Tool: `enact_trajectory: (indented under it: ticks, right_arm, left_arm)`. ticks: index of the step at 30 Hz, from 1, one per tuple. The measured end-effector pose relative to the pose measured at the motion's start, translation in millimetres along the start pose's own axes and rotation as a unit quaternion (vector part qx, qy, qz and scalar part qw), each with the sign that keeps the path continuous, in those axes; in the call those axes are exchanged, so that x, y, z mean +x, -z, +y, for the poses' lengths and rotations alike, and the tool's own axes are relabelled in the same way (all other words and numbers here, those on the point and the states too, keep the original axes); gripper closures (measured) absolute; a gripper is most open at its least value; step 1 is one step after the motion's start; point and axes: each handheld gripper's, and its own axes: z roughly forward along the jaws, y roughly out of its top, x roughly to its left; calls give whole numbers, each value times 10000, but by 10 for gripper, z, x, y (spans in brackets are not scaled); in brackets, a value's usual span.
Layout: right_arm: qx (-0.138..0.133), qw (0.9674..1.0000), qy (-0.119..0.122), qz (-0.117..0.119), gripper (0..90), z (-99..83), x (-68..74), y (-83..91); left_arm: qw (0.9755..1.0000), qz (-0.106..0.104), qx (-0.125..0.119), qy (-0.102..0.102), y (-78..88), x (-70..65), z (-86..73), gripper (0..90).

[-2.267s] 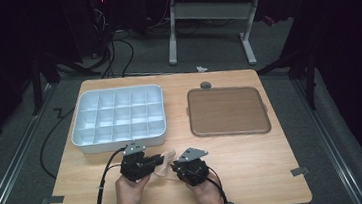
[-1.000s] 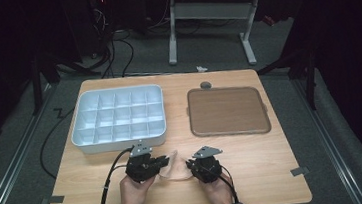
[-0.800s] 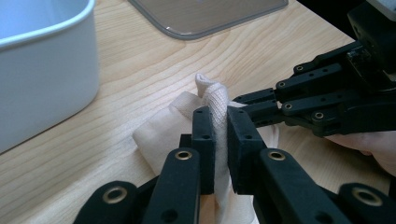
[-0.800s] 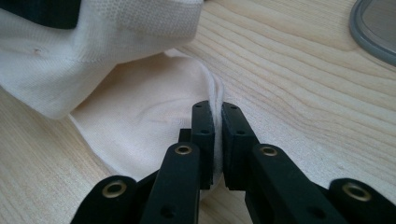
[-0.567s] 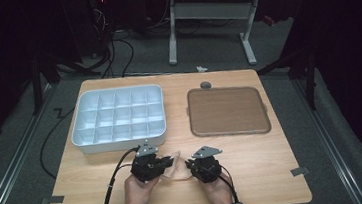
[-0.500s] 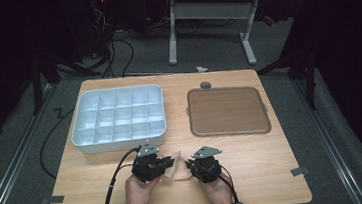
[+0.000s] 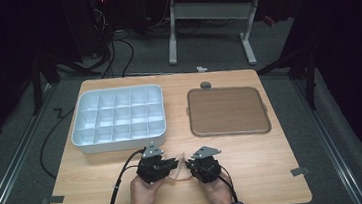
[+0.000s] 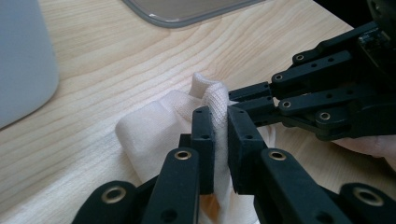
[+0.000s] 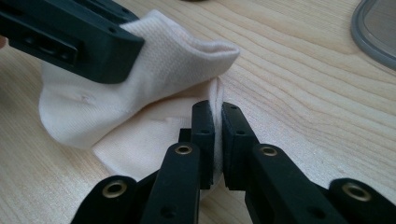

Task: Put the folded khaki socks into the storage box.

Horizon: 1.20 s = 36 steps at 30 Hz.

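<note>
The left hand-held gripper (image 7: 174,163) and the right hand-held gripper (image 7: 190,164) are facing each other near the front edge of the pale wooden surface (image 7: 275,158), each resting in one of the person's hands. Between them is lying a small cream-white knitted sock (image 8: 159,126), partly raised off the surface where the two grippers are pinching it.

In the left gripper view, the left hand-held gripper's jaws are standing almost closed, squeezing a ribbed fold of the sock's fabric between their pads, while the right hand-held gripper is coming in from the right side and gripping the same bunched fabric just beside it. In the right gripper view, the right hand-held gripper's jaws are likewise nearly together, clamping a thin edge of the sock, with the left hand-held gripper's black jaw pressing on the sock's upper part at the top left.

Farther back on the surface, a white plastic tray divided into many compartments (image 7: 118,119) is sitting on the left, and a flat brown square tray with rounded corners (image 7: 227,110) is sitting on the right, both well apart from the sock.
</note>
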Motion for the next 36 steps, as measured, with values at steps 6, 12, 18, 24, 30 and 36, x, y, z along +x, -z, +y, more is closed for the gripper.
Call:
enact_trajectory:
  ticks: [6, 12, 18, 24, 30, 36]
  right_arm:
    - [9, 10000, 4, 4, 849, 1, 2, -1]
    - [2, 10000, -4, 33, 849, 0, -9, -4]
    - [13, 10000, -22, 61, 848, -1, -13, -4]
    - [2, 10000, -20, 56, 848, -2, -12, -6]
    - [-7, 10000, -3, 55, 848, -3, -13, -7]
    - [-24, 10000, 16, 55, 845, -5, -16, -8]
  left_arm:
    - [9999, 31, 93, -31, -33, -9, 1, 830]
    - [9997, 46, 215, -80, -92, -18, -6, 841]
    - [9996, 35, 271, -76, -128, -19, -10, 840]
    - [9991, 39, 398, -153, -177, -39, -28, 841]
    - [9992, 8, 397, -103, -173, -29, -24, 838]
    - [9994, -102, 307, -113, -121, -25, -11, 784]
